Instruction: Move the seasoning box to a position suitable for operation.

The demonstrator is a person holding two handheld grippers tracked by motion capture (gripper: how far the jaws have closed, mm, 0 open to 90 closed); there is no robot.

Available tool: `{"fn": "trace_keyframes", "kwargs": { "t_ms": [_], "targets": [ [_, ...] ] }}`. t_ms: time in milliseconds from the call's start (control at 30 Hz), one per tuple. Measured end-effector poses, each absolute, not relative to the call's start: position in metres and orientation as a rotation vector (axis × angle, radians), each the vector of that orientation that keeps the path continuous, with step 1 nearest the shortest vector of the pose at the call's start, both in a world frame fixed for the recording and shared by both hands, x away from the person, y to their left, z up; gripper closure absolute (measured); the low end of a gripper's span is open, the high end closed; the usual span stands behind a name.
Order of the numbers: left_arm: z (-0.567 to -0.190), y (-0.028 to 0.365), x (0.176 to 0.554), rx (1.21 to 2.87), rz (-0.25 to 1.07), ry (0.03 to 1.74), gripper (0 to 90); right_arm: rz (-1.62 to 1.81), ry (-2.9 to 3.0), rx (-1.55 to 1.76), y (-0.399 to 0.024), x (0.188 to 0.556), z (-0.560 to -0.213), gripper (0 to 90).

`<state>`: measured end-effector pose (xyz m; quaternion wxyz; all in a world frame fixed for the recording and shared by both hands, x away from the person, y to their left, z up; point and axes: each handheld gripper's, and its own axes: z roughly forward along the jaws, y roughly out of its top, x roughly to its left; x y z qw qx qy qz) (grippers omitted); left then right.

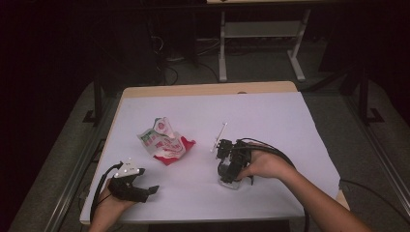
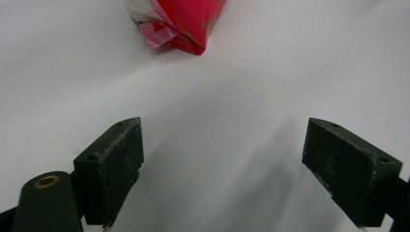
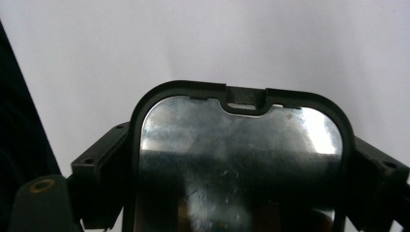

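Observation:
A crumpled red, white and green wrapper point(image 1: 163, 142) lies left of the middle of the white sheet point(image 1: 270, 116); its red end point(image 2: 186, 24) shows at the top of the left gripper view. My left gripper point(image 1: 151, 189) rests near the front left edge, well short of the wrapper, its jaws wide open point(image 2: 222, 169) over bare sheet. My right gripper point(image 1: 228, 175) stands at the centre right, pointing down at the sheet. Its jaws point(image 3: 241, 169) sit against both sides of a black-rimmed glossy case point(image 3: 241, 145), rounded at the corners with a notch in its far edge.
A thin white stick point(image 1: 220, 135) lies just beyond the right gripper. The sheet covers a wooden table point(image 1: 208, 89), with dark floor, cables and a white desk frame point(image 1: 222, 53) behind. Bare sheet stretches across the back and right.

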<state>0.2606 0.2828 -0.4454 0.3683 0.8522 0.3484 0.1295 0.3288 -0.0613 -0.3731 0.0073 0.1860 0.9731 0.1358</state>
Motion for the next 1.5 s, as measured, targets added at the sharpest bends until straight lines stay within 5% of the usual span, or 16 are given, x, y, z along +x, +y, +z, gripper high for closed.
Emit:
{"fn": "trace_keyframes", "kwargs": {
  "t_ms": [233,967,1233,1500],
  "targets": [
    [-0.445,0.282,0.261,2.203,0.333,0.887,14.2,0.517,3.024,0.604,-0.073,0.325,-0.362,2.8],
    [-0.444,0.282,0.261,2.194,0.339,0.887,14.1,0.859,2.866,0.793,-0.156,0.311,-0.351,6.2],
    [-0.442,0.281,0.26,2.168,0.33,0.902,12.7,1.016,2.784,0.877,-0.189,0.3,-0.355,23.9],
    [-0.443,0.281,0.26,2.175,0.349,0.892,12.7,1.14,2.639,0.918,-0.211,0.289,-0.377,63.4]
  ]
}}
